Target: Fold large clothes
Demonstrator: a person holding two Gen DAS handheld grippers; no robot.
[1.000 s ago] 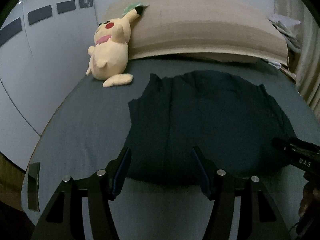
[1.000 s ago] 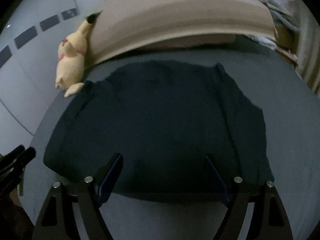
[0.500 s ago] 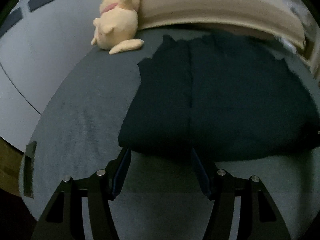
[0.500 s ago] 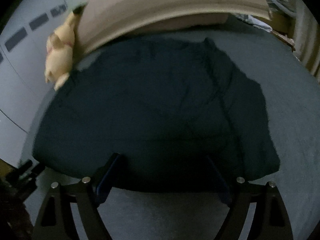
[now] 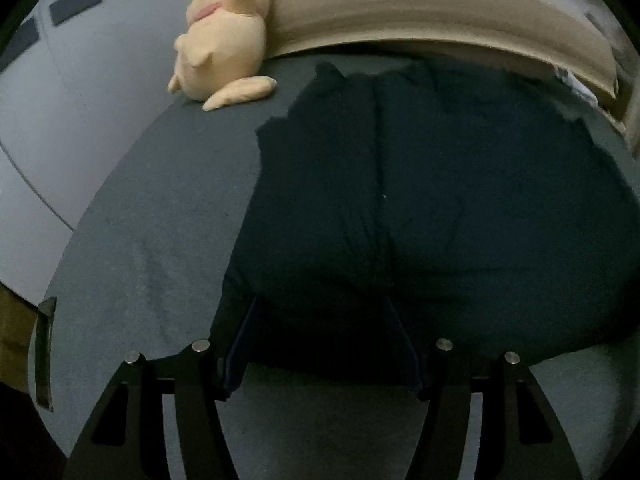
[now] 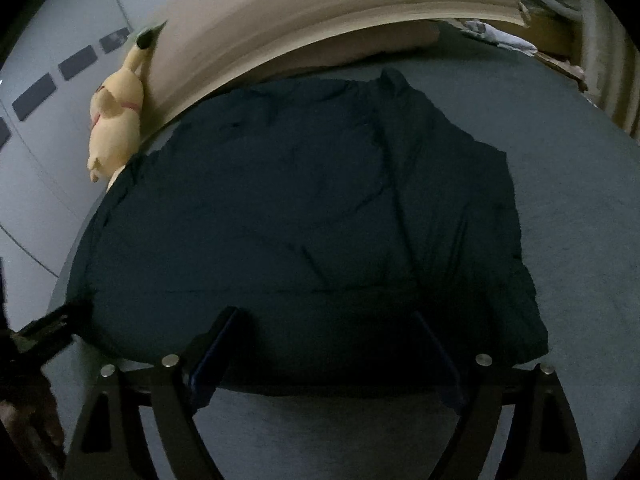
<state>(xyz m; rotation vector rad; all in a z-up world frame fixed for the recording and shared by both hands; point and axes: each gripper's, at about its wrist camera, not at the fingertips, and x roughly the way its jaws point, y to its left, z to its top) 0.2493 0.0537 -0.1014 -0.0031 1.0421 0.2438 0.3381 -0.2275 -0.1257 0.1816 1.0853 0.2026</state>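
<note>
A large dark navy garment (image 5: 432,216) lies spread flat on the grey bed; it also fills the right wrist view (image 6: 304,216). My left gripper (image 5: 320,312) is open, low over the garment's near hem toward its left corner, fingertips straddling the edge. My right gripper (image 6: 324,320) is open, over the near hem toward the right side. Neither holds cloth. The left gripper's black body (image 6: 44,328) shows at the left edge of the right wrist view.
A yellow plush toy (image 5: 224,40) leans at the far left of the grey bed (image 5: 152,240), against a tan headboard cushion (image 5: 440,12). White wall panels lie left. Crumpled items (image 6: 516,36) sit at the far right corner.
Both grippers have moved forward and down toward the garment's near hem; the fingertips now overlap the cloth edge. Both stay open.
</note>
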